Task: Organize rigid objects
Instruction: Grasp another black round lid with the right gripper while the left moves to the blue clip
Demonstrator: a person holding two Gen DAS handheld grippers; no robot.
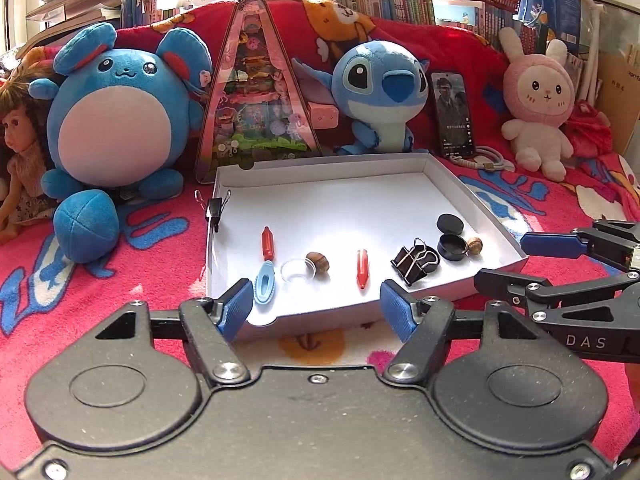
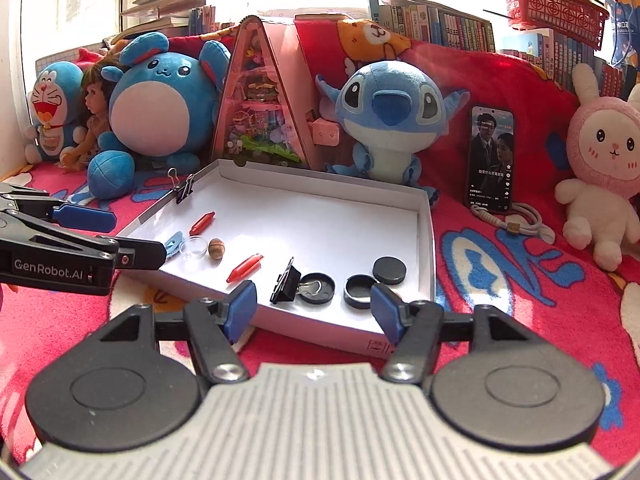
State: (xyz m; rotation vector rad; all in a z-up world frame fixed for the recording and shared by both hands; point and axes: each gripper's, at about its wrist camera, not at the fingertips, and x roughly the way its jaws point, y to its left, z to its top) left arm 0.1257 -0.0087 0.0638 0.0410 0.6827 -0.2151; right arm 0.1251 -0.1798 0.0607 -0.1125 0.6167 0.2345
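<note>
White tray mid-frame on red blanket, plush toys behind; binder clip, red pegs, black caps lie inside. Left gripper and right gripper at near rim, jaws wide, empty.

A red cartoon blanket carries a white tray, plush toys and a phone.

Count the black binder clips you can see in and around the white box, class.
2. One binder clip lies inside the white box near its front edge, beside the small black round lids. The other is clamped on the box's left wall. None seems hidden.
</note>
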